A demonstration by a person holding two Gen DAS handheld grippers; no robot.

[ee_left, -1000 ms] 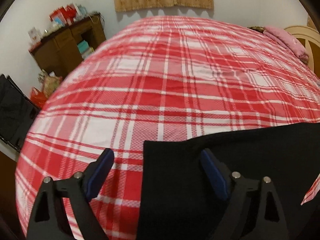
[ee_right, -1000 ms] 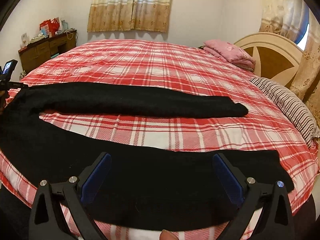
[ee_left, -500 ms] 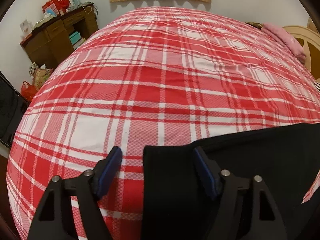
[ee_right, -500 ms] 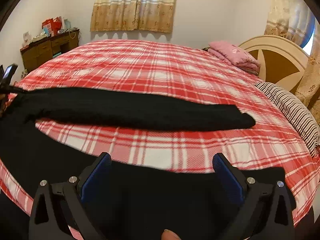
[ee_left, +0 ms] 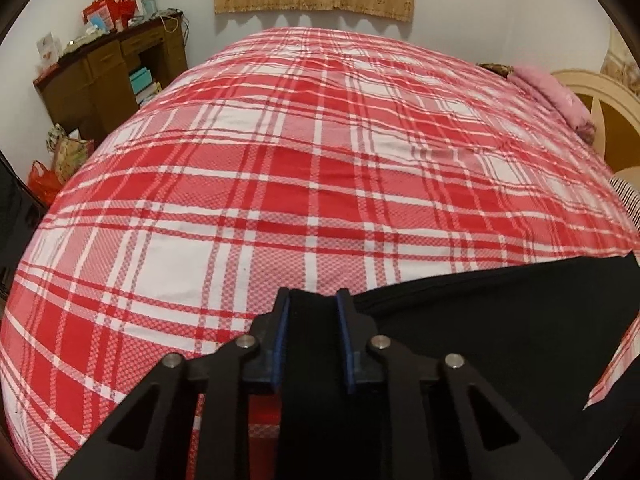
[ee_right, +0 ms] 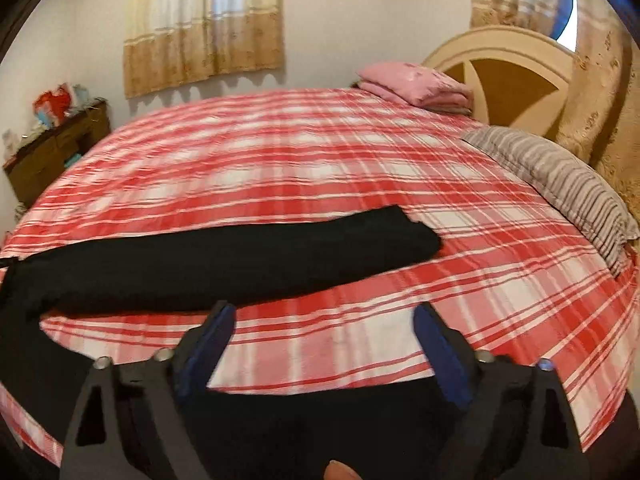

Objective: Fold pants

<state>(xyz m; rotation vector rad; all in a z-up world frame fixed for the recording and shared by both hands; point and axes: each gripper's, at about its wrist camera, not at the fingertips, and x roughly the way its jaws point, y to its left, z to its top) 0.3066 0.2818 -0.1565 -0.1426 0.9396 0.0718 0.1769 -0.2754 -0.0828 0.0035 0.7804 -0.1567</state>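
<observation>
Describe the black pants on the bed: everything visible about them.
The black pants are plain, dark, matte and soft-looking, spread on the red plaid bedspread. In the right wrist view one leg lies stretched flat across the bed, its cuff end toward the striped pillow; another part runs along the near edge under the right tongs, which are closing without touching it. The left tongs are closing on a bunched fold of the fabric at one corner.
</observation>
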